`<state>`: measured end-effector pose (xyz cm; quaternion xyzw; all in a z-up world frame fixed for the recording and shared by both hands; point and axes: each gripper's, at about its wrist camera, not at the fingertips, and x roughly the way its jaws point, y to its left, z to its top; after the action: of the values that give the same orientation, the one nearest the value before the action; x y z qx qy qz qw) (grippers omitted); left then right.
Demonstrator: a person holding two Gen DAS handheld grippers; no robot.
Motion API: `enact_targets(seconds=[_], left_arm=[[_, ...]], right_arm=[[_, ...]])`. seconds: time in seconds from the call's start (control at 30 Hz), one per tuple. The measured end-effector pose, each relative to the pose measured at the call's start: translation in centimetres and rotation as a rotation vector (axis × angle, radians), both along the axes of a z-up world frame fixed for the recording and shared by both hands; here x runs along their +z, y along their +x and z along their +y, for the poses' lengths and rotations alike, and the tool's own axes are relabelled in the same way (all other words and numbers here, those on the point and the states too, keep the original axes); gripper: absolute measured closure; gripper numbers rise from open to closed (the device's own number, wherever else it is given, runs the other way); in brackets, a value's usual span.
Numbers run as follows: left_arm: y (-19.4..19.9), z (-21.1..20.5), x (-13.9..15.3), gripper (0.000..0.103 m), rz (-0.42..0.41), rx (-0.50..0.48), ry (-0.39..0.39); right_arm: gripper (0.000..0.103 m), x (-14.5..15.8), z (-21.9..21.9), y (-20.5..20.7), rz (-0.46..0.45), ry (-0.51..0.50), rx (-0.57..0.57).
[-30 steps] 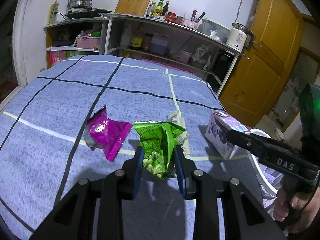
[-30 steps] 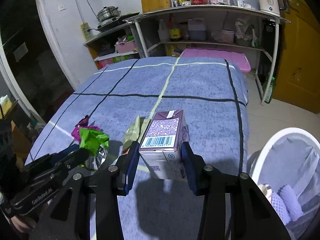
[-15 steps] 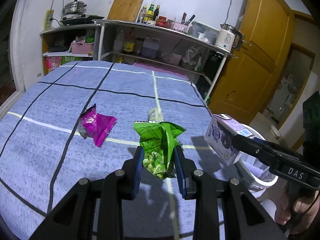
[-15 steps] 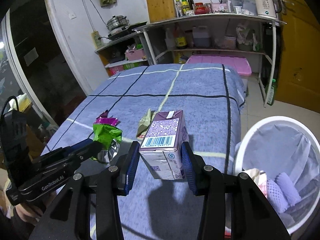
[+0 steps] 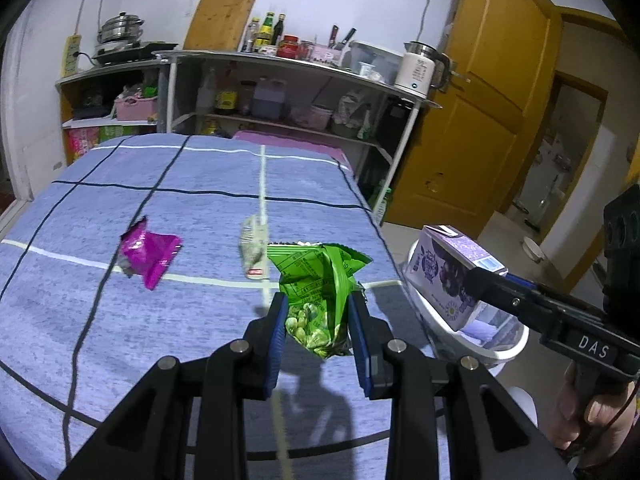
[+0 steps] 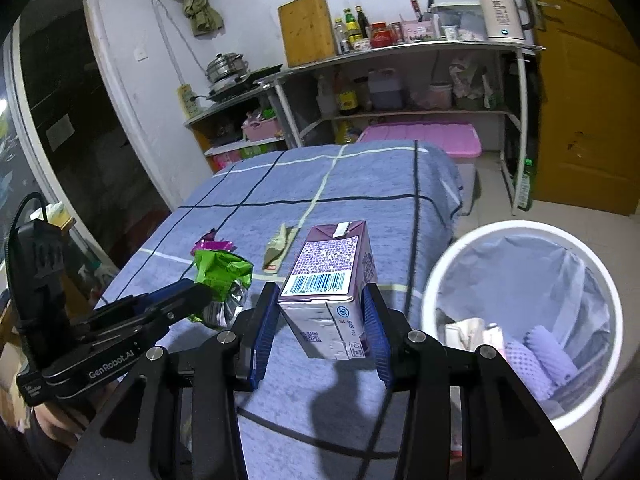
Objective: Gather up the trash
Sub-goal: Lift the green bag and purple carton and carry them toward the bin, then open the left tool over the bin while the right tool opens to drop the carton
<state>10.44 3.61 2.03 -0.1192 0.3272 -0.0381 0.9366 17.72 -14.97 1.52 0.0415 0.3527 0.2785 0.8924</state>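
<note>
Both grippers held trash above the blue cloth, near the bin.

Left wrist view: the left gripper point(image 5: 318, 322) was clamped on a crumpled green bag point(image 5: 320, 280) printed with peas; a magenta wrapper point(image 5: 149, 255) and a pale wrapper point(image 5: 253, 248) lay on the cloth point(image 5: 120, 320).
Right wrist view: the right gripper point(image 6: 322, 326) pinched an upright purple carton point(image 6: 330, 280), barcode up, just left of the white bin point(image 6: 436, 280), which held lilac mesh.

We are counting three snack packets: one green point(image 5: 320, 280), one magenta point(image 5: 150, 254), one pale point(image 5: 253, 246). We are also listing one carton point(image 6: 330, 280), one bin point(image 6: 520, 236), one kettle point(image 6: 504, 12), one steamer pot point(image 6: 226, 66), and two grippers, left point(image 5: 318, 320) and right point(image 6: 322, 326).
</note>
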Motion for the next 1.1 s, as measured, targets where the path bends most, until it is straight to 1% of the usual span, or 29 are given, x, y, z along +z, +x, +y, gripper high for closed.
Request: enact_targets(seconds=[0.47,0.67,0.8,1.1], left_arm=[[2.7,-6.3,0.2,0.071,0.01,-0.133,0.006],[4.3,-9.2,0.2,0.071,0.018,-0.192,0.011],[5.2,-11.0,-0.1,0.071,0.028,-0.227,0.012],[6.8,-13.6,-1.1,0.071,0.053,-0.285,0.02]], right_arm=[[0.06,-0.4,-6.6,0.0,0.008,0.02,-0.136],[0.06,-0.9,-9.4,0.2,0.026,0.024,-0.193],[0.06,-1.3,-10.8,0.5,0.038,0.022,-0.22],[0.06,-2.3,-13.2,1.5,0.066,0.021,-0.266]])
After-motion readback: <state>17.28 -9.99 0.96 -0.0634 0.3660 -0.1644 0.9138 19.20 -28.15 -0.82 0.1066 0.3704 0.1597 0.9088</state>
